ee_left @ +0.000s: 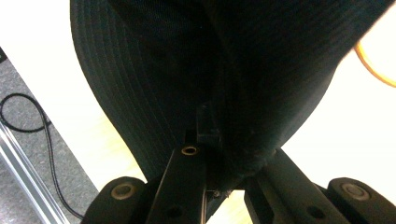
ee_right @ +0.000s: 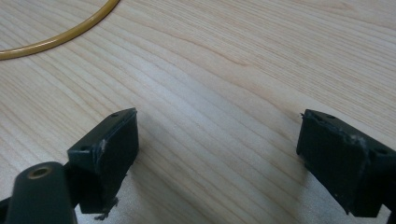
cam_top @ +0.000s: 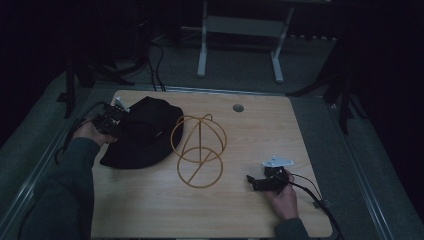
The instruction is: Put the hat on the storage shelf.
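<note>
Left gripper (cam_top: 120,121): jaws pinched together on brim of black hat (cam_top: 142,132), fabric bunched between them. Hat lies just left of yellow wire stand (cam_top: 199,150), touching it. Right gripper (cam_top: 256,182): jaws spread wide, holding nothing, right of stand over wooden table (cam_top: 240,210).

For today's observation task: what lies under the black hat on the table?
The black hat rests on the wooden table, with the left gripper shut on its brim. Its edge meets the yellow wire stand. Whatever is beneath the cloth is covered.
</note>
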{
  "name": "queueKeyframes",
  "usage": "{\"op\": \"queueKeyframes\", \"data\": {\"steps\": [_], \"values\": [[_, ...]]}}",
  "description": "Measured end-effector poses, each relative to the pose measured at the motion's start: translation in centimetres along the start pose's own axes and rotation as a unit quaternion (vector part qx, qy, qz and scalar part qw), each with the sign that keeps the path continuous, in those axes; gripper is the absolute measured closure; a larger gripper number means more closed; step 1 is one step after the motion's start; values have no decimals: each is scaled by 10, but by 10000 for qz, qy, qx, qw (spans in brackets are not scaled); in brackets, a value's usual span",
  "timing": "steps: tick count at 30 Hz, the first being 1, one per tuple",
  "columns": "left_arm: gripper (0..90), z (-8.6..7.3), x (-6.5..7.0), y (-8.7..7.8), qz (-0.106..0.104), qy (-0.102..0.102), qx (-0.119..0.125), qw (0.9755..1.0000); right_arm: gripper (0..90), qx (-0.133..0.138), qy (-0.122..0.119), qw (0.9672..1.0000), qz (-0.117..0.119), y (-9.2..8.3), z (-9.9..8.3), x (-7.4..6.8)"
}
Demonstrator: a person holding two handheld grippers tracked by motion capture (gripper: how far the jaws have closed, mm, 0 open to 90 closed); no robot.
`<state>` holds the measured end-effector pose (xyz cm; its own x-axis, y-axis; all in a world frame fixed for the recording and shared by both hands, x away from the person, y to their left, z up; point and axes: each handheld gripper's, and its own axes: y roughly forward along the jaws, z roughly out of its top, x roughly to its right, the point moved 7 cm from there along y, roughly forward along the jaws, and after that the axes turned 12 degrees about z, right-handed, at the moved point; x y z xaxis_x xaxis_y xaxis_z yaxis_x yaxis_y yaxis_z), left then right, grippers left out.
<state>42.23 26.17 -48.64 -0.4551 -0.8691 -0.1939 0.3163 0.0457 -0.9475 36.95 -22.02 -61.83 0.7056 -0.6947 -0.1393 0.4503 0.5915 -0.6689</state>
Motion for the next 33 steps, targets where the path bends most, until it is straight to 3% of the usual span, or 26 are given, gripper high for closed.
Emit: {"op": "queueKeyframes", "data": {"steps": [8, 20, 33], "values": [[884, -1, 1, -12, -50, 113, 112, 9999, 127, 1, 2, 10000, -1, 0, 0, 0], [884, 0, 0, -30, -118, 118, 348, 9993, 127, 1, 4, 10000, 0, 0, 0, 0], [884, -6, -2, -47, -88, 212, 471, 9986, 127, 0, 4, 10000, -1, 0, 0, 0]]}}
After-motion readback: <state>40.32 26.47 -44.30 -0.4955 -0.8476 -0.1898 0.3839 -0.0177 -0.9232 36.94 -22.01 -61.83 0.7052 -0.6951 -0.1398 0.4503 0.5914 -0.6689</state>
